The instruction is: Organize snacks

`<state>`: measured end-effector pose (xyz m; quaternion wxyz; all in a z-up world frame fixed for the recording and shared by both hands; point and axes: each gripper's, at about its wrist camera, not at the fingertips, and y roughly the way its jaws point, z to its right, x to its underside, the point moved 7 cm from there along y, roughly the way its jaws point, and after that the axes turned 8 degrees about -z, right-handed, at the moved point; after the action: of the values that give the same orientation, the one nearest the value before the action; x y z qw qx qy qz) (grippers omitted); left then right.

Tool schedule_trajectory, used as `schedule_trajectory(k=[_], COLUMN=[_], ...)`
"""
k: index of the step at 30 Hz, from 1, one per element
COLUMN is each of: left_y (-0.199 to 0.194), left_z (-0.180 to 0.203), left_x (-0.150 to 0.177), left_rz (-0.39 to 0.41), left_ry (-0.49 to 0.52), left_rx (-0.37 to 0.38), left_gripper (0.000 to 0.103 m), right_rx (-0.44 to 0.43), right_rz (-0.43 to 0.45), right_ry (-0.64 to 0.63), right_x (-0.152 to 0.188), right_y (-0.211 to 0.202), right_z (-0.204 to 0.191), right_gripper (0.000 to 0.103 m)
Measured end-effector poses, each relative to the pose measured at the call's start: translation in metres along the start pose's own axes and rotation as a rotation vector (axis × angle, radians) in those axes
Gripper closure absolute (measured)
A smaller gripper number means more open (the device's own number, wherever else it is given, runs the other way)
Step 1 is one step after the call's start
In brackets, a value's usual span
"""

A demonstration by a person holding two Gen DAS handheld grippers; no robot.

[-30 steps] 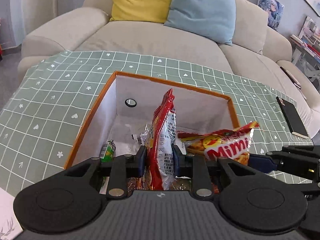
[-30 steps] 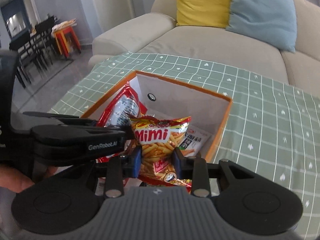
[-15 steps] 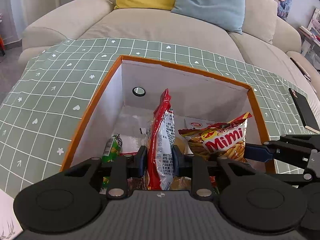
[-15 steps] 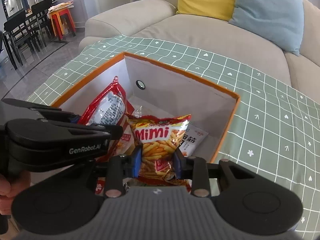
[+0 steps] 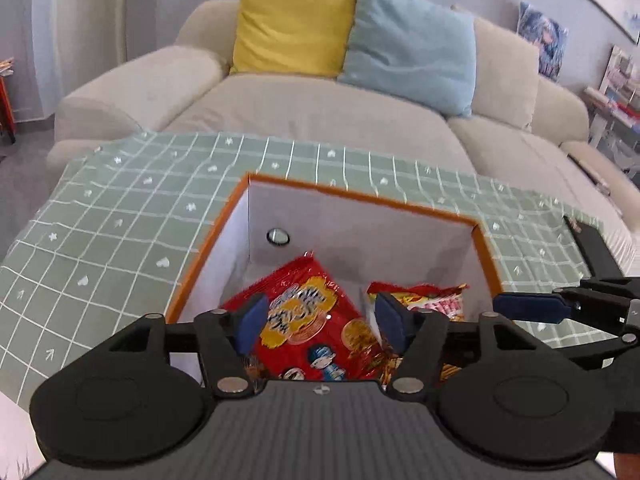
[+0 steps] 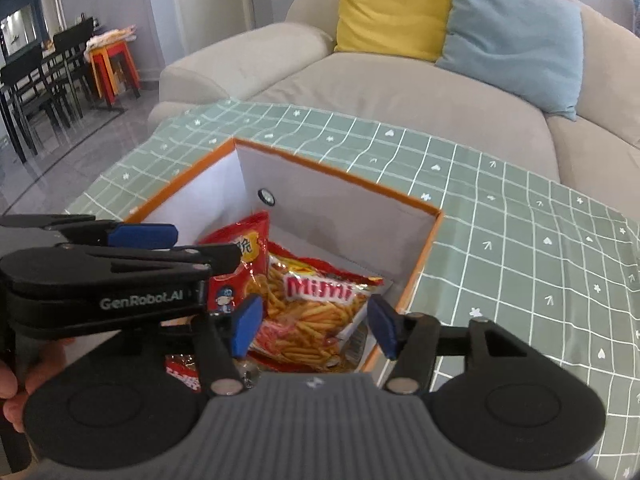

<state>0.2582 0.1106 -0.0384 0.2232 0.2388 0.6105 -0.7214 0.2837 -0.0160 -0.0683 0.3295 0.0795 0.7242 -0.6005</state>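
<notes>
Where lettering shows: "Mimi" bag (image 6: 316, 304)

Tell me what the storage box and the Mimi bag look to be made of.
Storage box: seemingly stiff fabric-covered board, matte white inside with orange trim and a metal eyelet. Mimi bag: glossy printed plastic film, crinkled, catching glare.

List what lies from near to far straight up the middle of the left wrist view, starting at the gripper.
left gripper, jaws apart → red snack bag lying in the box → white back wall of the orange-rimmed box → green checked tablecloth → beige sofa → yellow cushion
</notes>
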Motion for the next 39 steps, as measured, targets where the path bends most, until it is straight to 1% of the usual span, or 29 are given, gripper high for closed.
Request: schedule_trajectory(k=[1, 2, 3, 6, 7, 9, 11, 15, 17, 21, 23, 26, 28, 32, 39], left_y=[-0.004, -0.008, -0.013, -0.029, -0.035, -0.047, -0.063, -0.097, -0.111, -0.128, -0.135, -0.140, -0.139, -0.139, -0.135], left_z=[0.000, -0.001, -0.001, -0.002, -0.003, -0.004, -0.004, 0.002, 0.005, 0.023, 0.033, 0.048, 0.057, 0.073, 0.090], left_x=[0.000, -0.001, -0.001, 0.000, 0.001, 0.001, 0.000, 0.003, 0.007, 0.018, 0.025, 0.038, 0.047, 0.063, 0.083], left_rz=[0.019, 0.033, 0.049, 0.091, 0.103, 0.122, 0.154, 0.219, 0.229, 0.230, 0.238, 0.215, 0.180, 0.126, 0.076], left_ry=[-0.006, -0.011, -0.016, -0.024, -0.029, -0.050, -0.072, -0.073, -0.059, 0.030, 0.072, 0.104, 0.102, 0.095, 0.094], left_rx=[0.006, 0.012, 0.018, 0.014, 0.004, -0.038, -0.091, -0.112, -0.122, -0.164, -0.192, -0.194, -0.177, -0.146, -0.136], left_gripper=[0.028, 0.025, 0.024, 0.024, 0.024, 0.024, 0.024, 0.023, 0.021, 0.020, 0.017, 0.016, 0.016, 0.016, 0.016], right_rx=[0.001, 0.005, 0.007, 0.001, 0.001, 0.004, 0.004, 0.009, 0.012, 0.019, 0.034, 0.069, 0.082, 0.078, 0.107], right_rz=[0.009, 0.020, 0.031, 0.063, 0.076, 0.110, 0.144, 0.207, 0.229, 0.259, 0.264, 0.272, 0.266, 0.244, 0.234], right_ry=[0.001, 0.001, -0.002, -0.014, -0.018, -0.022, -0.015, 0.040, 0.067, 0.098, 0.100, 0.086, 0.086, 0.103, 0.104], right_x=[0.000, 0.000, 0.000, 0.002, 0.002, 0.004, 0.006, 0.011, 0.016, 0.033, 0.043, 0.061, 0.072, 0.095, 0.131], right_y=[-0.004, -0.009, -0.013, -0.028, -0.034, -0.048, -0.062, -0.094, -0.110, -0.138, -0.149, -0.164, -0.170, -0.178, -0.191], right_z=[0.000, 0.000, -0.001, -0.005, -0.006, -0.008, -0.009, -0.007, -0.004, -0.001, 0.000, 0.002, 0.003, 0.007, 0.020], right_gripper=[0.042, 0.037, 0.035, 0.033, 0.032, 0.026, 0.025, 0.022, 0.022, 0.020, 0.019, 0.018, 0.017, 0.018, 0.018])
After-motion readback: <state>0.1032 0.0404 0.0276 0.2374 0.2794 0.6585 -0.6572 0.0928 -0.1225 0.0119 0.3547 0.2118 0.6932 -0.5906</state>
